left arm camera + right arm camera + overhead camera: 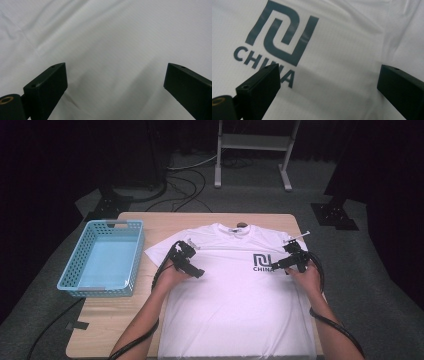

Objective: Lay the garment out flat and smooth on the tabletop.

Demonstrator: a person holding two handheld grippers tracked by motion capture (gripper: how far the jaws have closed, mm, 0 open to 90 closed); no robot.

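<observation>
Two tools are hovering over the white shirt [240, 295], which is lying flat on the table [115, 320]. Left tool [200, 273] and right tool [274, 266] are both gaping wide, gripping nothing.

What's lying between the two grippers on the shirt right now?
In the high view, only bare white T-shirt fabric and part of its dark logo lie between the left gripper and right gripper.

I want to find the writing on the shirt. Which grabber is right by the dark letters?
The right gripper, at the right of the high view. Its open jaws hover by the dark logo on the white T-shirt. The left gripper is over plain white cloth.
</observation>
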